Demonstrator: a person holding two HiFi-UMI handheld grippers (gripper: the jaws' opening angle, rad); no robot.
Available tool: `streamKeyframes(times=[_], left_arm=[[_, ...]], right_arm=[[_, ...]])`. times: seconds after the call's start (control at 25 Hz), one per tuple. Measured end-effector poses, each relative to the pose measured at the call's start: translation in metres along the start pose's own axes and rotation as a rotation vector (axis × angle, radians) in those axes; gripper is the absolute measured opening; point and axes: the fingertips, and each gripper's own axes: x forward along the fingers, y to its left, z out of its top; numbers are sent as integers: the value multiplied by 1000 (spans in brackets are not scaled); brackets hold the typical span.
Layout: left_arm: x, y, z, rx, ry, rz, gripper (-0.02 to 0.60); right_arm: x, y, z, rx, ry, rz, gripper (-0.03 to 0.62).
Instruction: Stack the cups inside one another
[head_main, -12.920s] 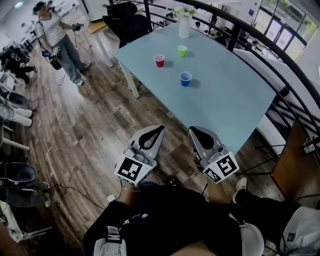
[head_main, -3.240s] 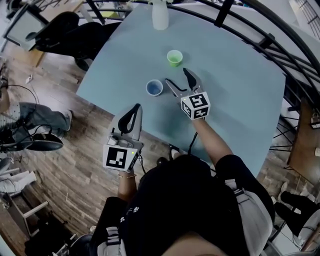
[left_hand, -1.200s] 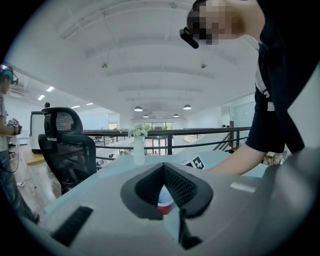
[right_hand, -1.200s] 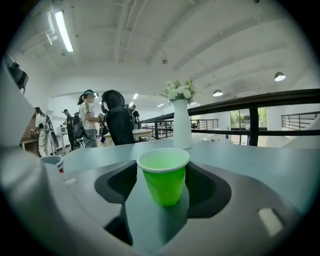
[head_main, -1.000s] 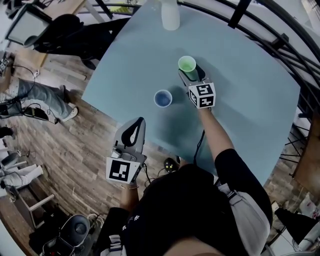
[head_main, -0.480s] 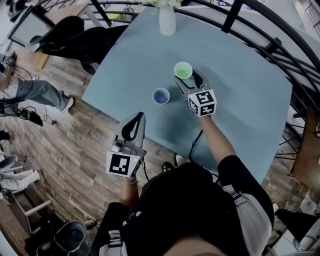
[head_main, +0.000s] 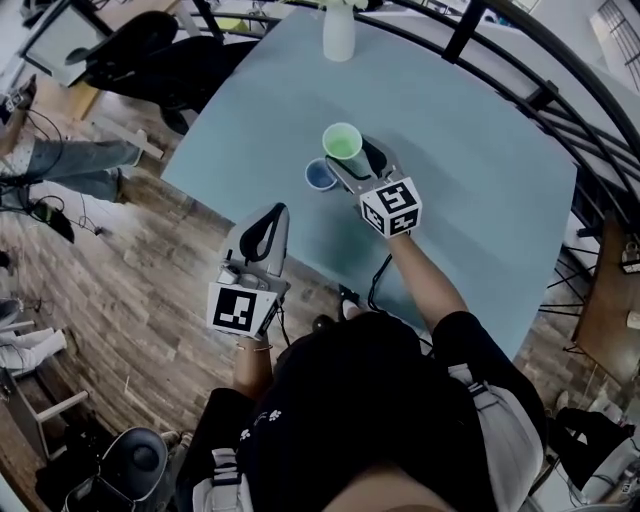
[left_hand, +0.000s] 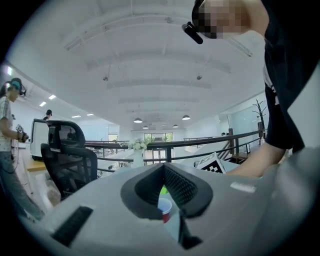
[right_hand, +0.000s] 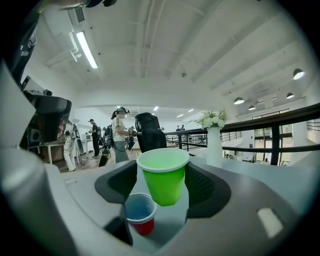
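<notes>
My right gripper (head_main: 350, 160) is shut on a green cup (head_main: 342, 141) and holds it upright in the air, off the table. In the right gripper view the green cup (right_hand: 164, 175) sits between the jaws. Just left of it and lower stands a blue cup nested in a red cup (right_hand: 140, 212). This stack (head_main: 320, 176) rests on the light-blue table (head_main: 470, 150). My left gripper (head_main: 274, 212) hangs shut and empty off the table's near edge. The left gripper view shows the stack (left_hand: 164, 209) beyond its closed jaws.
A white vase (head_main: 339, 35) stands at the table's far edge. A dark curved railing (head_main: 520, 90) runs behind the table. A black office chair (head_main: 130, 50) sits at the far left, and a person's legs (head_main: 70, 165) are on the wooden floor there.
My right gripper has lifted the green cup off the table and carried it left, close beside the blue-in-red stack. The left gripper has barely shifted.
</notes>
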Motion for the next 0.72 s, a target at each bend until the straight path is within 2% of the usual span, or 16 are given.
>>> streamKeyframes(times=[0.32,0.72], left_arm=[[-11,4,6,0,-11,27,-14],[-20,7,3,2,-2,57,-14]], right_arm=[[8,32,-10,4,27,72,295],[12,46,-37,-13,87,93,296]])
